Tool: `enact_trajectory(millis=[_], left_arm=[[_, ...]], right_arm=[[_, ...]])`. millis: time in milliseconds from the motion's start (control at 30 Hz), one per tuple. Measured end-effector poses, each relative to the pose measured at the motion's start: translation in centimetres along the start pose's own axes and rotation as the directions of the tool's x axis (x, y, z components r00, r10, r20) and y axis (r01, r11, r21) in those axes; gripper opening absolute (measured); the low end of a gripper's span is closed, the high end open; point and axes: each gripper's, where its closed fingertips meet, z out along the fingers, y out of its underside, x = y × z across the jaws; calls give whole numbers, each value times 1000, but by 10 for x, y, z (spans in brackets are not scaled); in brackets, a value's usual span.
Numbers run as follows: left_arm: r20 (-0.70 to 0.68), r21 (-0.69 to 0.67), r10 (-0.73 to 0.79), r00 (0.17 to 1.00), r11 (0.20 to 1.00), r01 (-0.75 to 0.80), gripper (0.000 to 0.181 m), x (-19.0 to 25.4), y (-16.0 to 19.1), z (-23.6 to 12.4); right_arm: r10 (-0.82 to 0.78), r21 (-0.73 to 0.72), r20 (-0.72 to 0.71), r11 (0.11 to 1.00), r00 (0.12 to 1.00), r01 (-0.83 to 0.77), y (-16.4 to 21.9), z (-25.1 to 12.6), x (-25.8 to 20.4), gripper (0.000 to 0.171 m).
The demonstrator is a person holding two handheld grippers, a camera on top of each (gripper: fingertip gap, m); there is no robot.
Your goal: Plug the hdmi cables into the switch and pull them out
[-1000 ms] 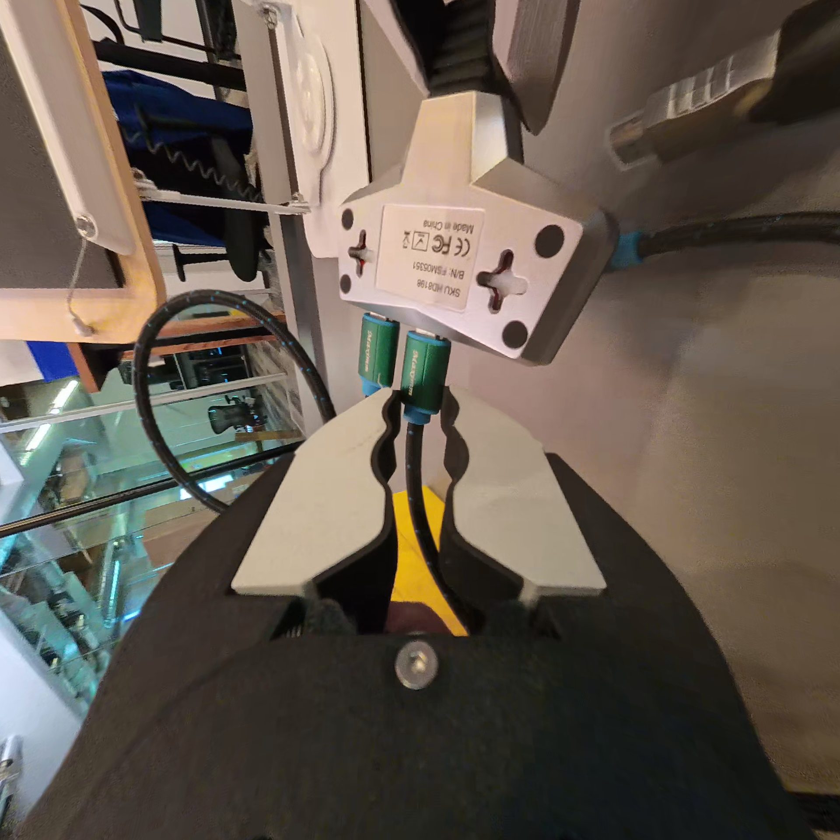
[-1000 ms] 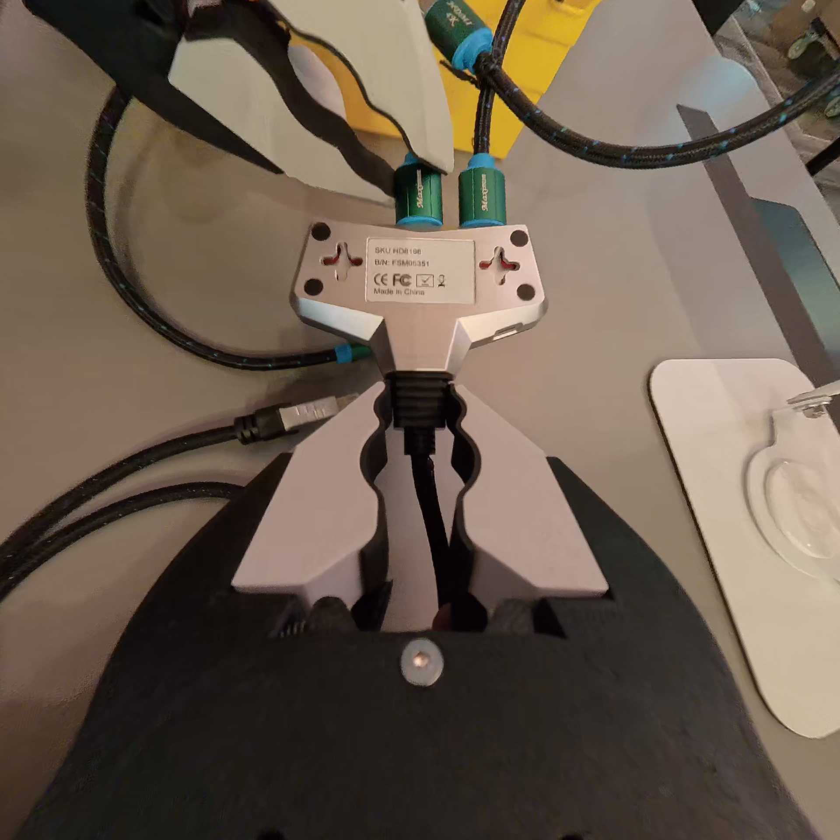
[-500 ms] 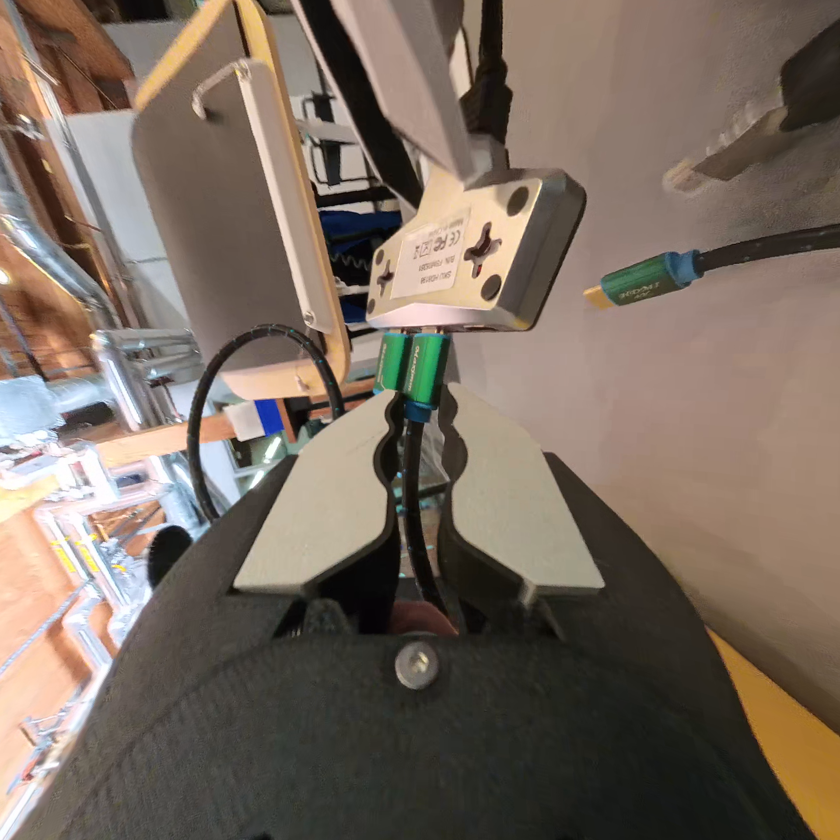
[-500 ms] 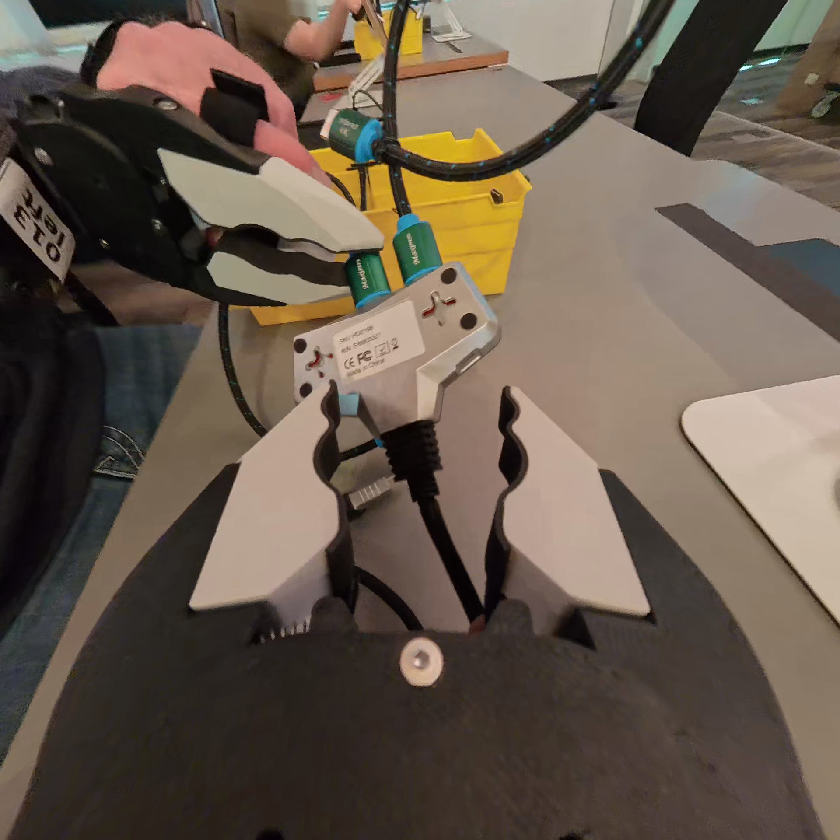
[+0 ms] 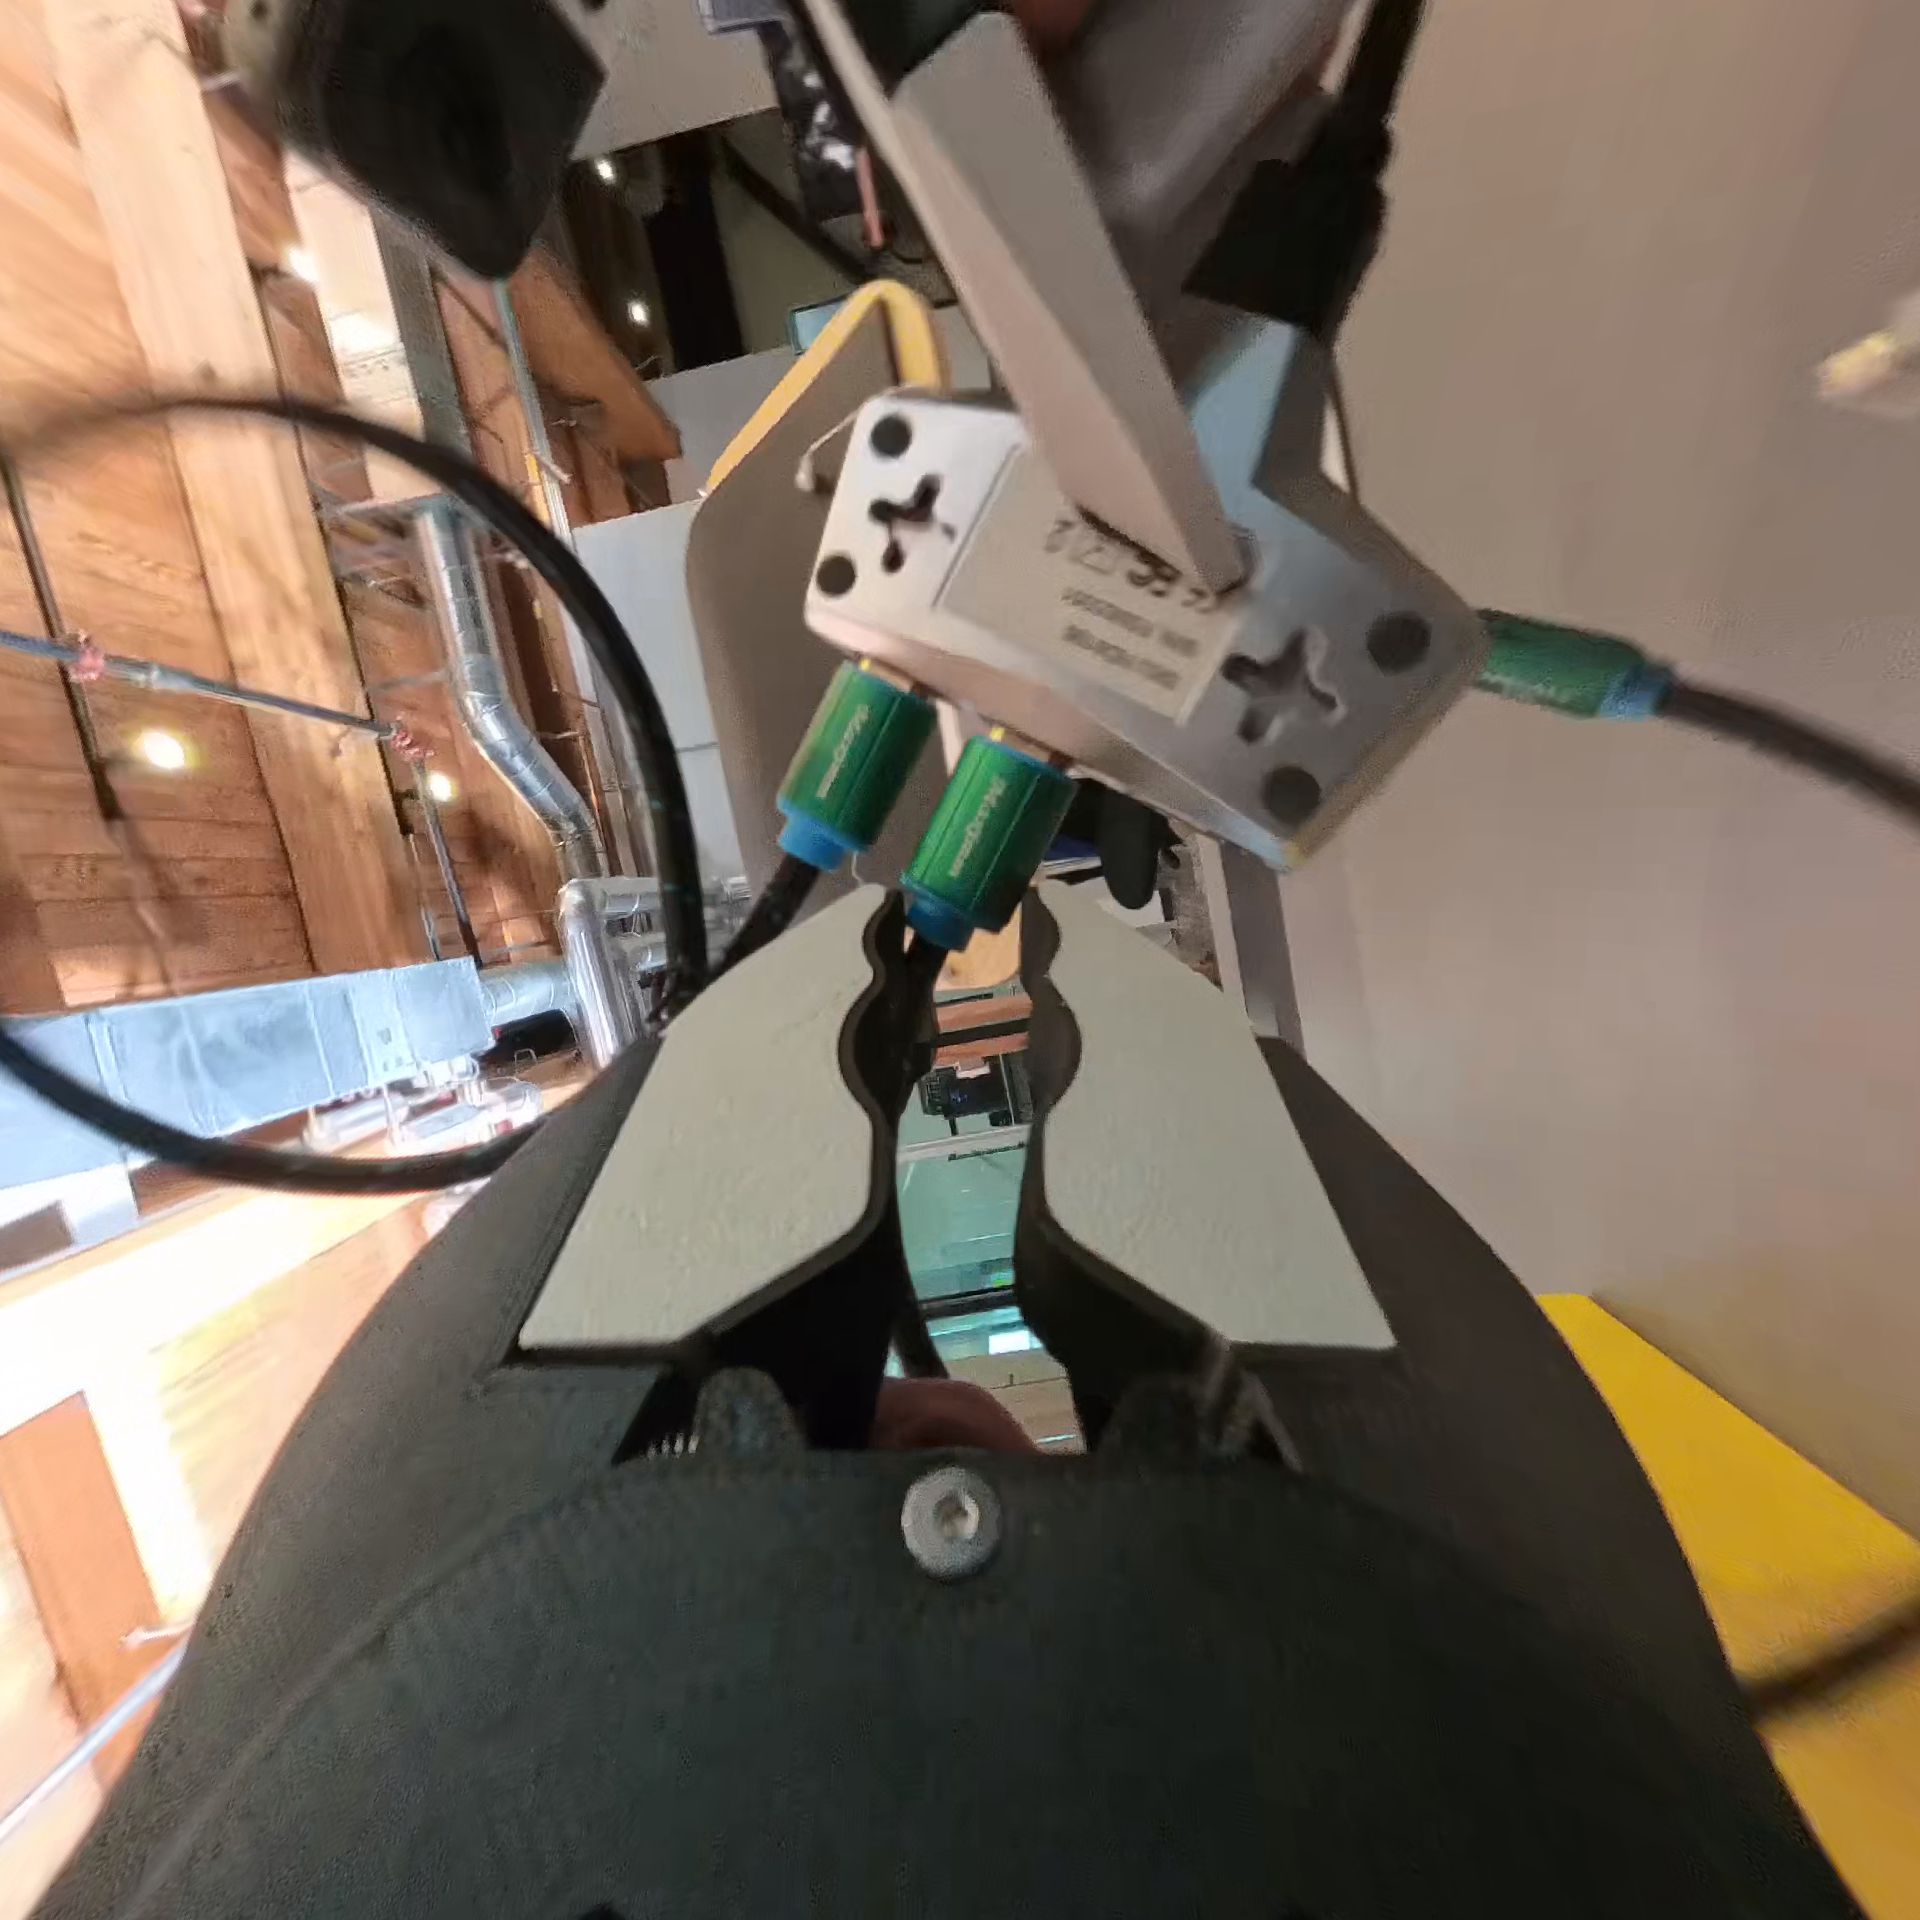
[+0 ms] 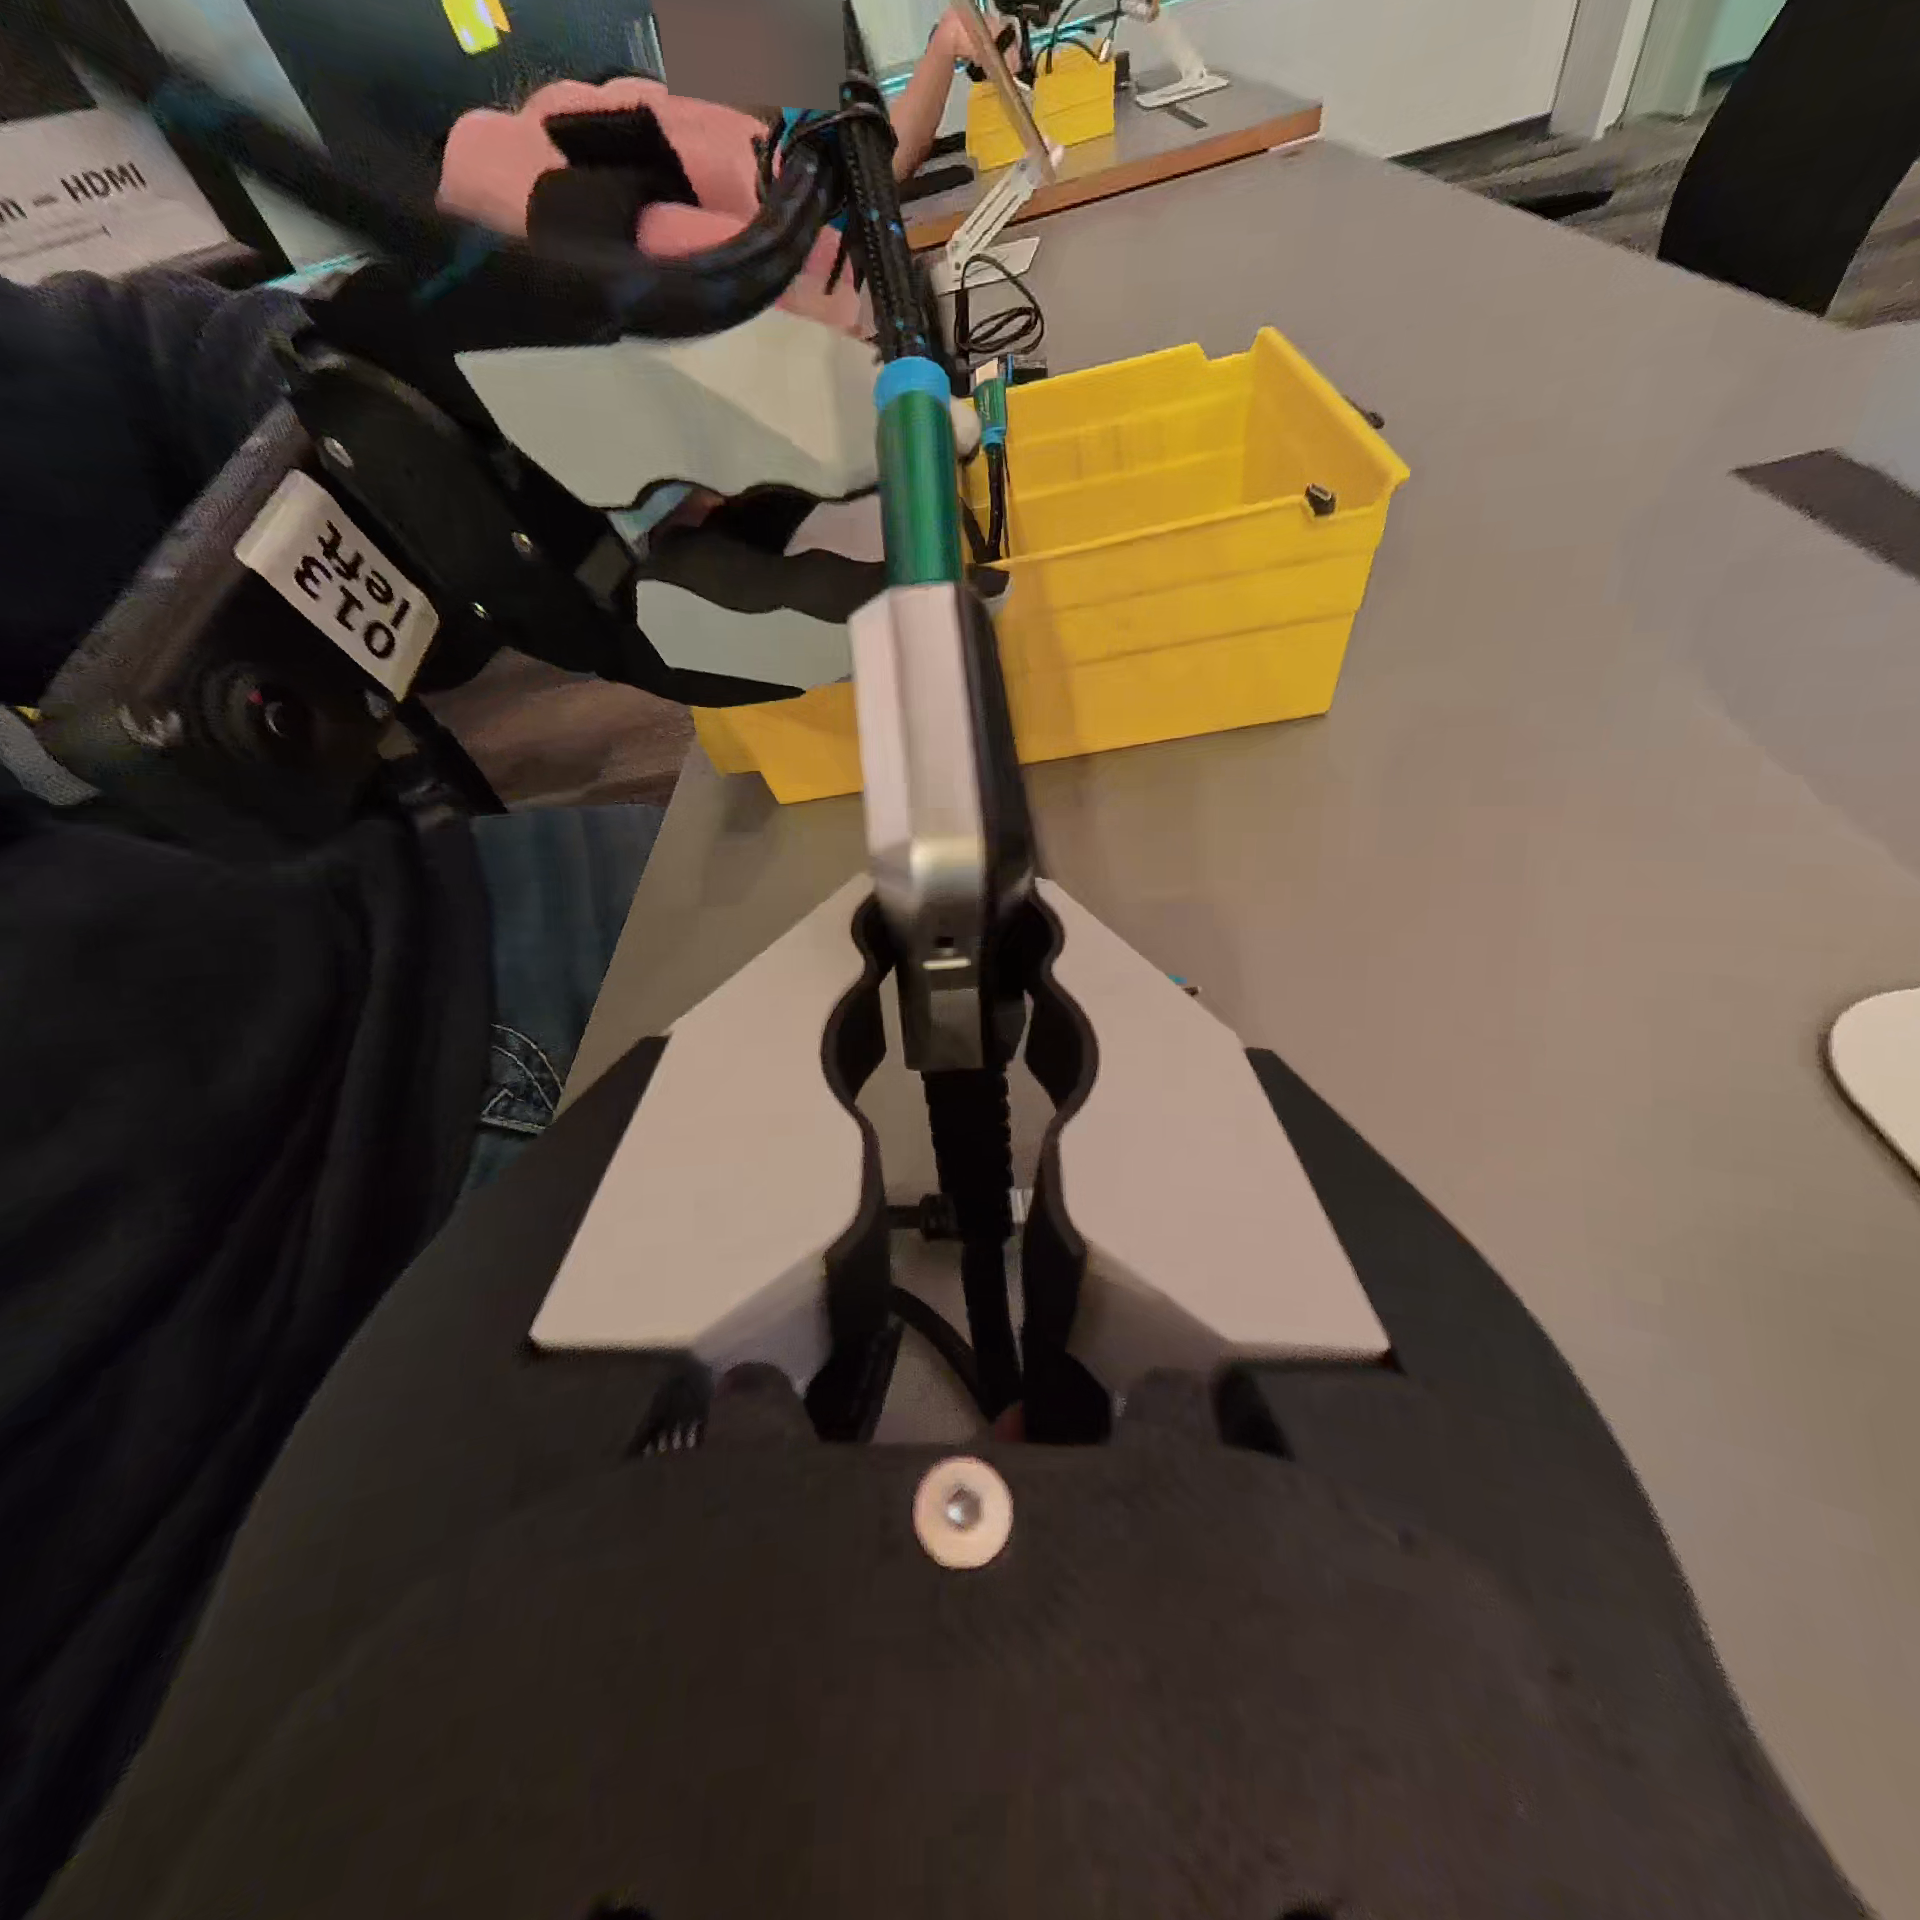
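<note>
The switch (image 6: 940, 769) is clamped by the right gripper (image 6: 951, 914); the left gripper (image 5: 951, 935) jaws, slightly parted, grip the cable (image 5: 914, 997) loosely, so slipping is risked.

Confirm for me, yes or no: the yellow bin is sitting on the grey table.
Yes: in the right wrist view the yellow bin rests on the grey table, near its edge beyond the switch.

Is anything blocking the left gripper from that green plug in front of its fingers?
Nothing visible. The left gripper sits just behind the nearer green plug, whose cable runs between its fingers. The second plug sits beside it, not in the way.
</note>
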Motion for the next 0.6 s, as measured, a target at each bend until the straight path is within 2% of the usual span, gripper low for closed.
enact_trajectory(millis=[133, 233, 333, 433, 600], left_arm=[[40, -5, -65, 997, 998, 65, 23, -20, 2, -2], [95, 16, -166, 982, 986, 165, 21, -46, 2, -12], [130, 22, -267, 955, 964, 266, 25, -70, 6, -24], [162, 13, -297, 941, 954, 299, 25, -84, 9, -35], [132, -28, -291, 948, 955, 297, 25, -70, 13, -42]], right_arm=[[-49, 34, -72, 998, 996, 51, -17, -9, -1, 19], [-45, 99, -177, 993, 983, 63, -40, -31, 6, 19], [-72, 140, -254, 984, 965, 110, -65, -61, 4, 19], [-112, 164, -348, 970, 931, 178, -92, -94, -3, 18], [-143, 220, -513, 931, 846, 291, -143, -161, -19, 18]])
